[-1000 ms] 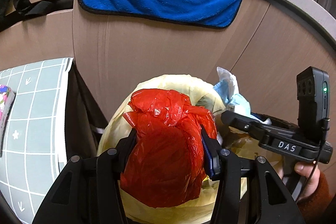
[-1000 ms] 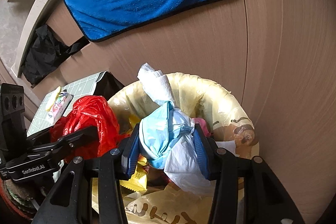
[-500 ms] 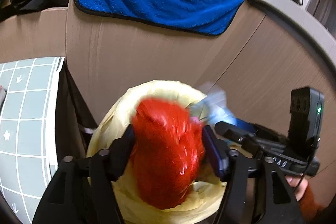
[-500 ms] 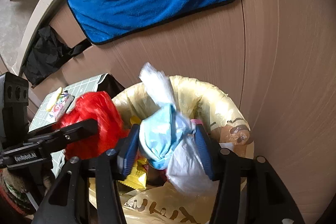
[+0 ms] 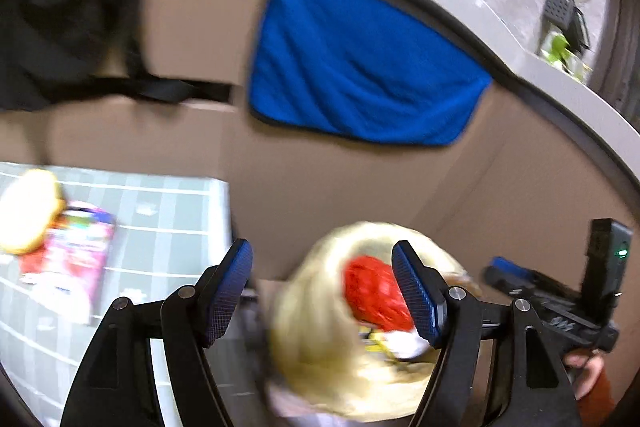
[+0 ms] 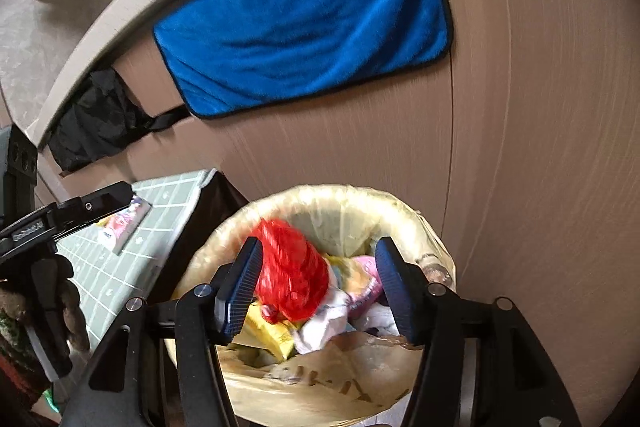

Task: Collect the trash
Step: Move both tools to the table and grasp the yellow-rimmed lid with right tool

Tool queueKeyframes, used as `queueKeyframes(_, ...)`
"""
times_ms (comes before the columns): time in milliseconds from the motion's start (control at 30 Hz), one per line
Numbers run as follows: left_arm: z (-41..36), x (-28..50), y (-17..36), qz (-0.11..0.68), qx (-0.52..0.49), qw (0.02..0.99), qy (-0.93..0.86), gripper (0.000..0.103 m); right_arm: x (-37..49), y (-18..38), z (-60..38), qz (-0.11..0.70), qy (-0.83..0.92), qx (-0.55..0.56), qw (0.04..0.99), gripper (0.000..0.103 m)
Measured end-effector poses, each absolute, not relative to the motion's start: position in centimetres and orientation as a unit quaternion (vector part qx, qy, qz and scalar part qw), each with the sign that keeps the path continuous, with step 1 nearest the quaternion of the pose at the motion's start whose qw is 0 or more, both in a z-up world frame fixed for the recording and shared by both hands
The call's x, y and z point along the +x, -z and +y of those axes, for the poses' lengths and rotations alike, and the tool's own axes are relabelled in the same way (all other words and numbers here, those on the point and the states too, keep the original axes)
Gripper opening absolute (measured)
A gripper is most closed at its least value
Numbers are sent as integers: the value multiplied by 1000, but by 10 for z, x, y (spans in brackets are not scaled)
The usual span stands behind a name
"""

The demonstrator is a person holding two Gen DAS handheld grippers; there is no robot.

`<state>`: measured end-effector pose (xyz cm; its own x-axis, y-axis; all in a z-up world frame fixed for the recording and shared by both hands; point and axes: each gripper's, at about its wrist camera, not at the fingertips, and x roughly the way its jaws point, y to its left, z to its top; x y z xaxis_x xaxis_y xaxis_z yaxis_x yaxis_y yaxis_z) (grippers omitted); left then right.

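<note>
The red plastic bag (image 6: 290,277) lies inside the lined bin (image 6: 404,205), on top of the wrappers and tissue there; it looks light, soft and crinkly, likely slippery, best pinched at its bunched top; the left gripper (image 5: 322,291) and right gripper (image 6: 316,287) hang above the bin, jaws opening with nothing between the pads; a pink packet (image 5: 74,253) waits on the mat left of the bin

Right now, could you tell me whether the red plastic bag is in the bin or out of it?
In. The red plastic bag lies inside the lined bin on other rubbish, below the rim, with neither claw touching it.
</note>
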<state>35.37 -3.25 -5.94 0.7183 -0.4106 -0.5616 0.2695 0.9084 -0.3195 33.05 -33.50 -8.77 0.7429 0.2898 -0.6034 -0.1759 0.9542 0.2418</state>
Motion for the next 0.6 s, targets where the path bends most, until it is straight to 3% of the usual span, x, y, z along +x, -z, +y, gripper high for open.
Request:
queueKeyframes(333, 98, 325, 82, 326, -134, 933, 68, 73, 321, 53, -271, 292, -199, 98, 930, 57)
queueKeyframes(600, 180, 322, 101, 333, -172, 926, 39, 73, 329, 57, -190, 313, -246, 96, 912, 57)
